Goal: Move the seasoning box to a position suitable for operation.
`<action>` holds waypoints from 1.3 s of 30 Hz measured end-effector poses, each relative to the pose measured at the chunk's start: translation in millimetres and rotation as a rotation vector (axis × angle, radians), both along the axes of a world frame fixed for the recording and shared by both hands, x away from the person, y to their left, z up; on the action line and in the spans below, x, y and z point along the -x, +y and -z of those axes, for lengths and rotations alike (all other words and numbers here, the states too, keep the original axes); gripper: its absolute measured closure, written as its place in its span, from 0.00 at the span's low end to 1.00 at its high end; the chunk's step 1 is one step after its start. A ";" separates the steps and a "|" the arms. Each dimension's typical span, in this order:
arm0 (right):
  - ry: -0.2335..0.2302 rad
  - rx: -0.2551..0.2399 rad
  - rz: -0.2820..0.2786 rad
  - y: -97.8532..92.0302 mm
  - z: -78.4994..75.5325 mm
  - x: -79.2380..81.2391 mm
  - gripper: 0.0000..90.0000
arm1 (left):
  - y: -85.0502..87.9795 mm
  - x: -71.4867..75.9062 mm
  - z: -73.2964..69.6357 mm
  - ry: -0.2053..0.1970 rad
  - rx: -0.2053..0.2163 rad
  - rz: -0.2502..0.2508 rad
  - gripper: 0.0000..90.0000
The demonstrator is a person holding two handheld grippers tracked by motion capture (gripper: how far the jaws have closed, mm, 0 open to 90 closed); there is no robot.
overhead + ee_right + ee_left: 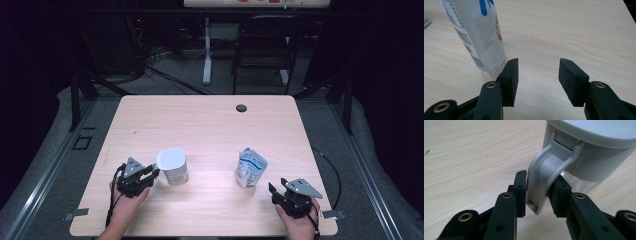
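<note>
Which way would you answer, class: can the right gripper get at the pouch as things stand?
Probably yes. The right gripper is open, the pouch stands just beside its left jaw, and bare table lies around it.

This looks like a lab or recording room, not a home. A plain pale wooden table [210, 120] with a cable hole [241, 108] at twelve o'clock stands on grey carpet [55, 150], ringed by dark curtains. Black metal stands [80, 92] rise at ten and two o'clock. Beyond the table, at twelve o'clock, loose cables [165, 72] trail over the floor beside a white desk leg [207, 50] and an empty black chair [265, 45]. Metal floor rails [47, 172] run along both sides.
</note>
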State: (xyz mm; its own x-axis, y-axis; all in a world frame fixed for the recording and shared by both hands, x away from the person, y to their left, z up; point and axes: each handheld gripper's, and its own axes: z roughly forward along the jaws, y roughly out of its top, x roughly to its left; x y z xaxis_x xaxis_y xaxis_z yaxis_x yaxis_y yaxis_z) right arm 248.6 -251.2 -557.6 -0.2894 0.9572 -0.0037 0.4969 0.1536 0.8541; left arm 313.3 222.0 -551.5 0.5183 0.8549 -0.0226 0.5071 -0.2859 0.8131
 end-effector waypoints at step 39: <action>0.001 -0.015 -0.005 -1.4 -1.1 1.3 0.55 | -29.5 18.2 -3.0 -0.014 -0.060 0.130 0.79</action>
State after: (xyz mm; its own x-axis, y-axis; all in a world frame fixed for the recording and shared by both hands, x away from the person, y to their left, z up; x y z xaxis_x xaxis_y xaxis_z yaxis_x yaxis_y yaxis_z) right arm 247.4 -252.6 -556.5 -0.2947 0.9555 0.0105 0.4967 0.1437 0.8560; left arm 295.2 192.5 -548.5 0.6244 0.7804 0.0343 0.4514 -0.3963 0.7995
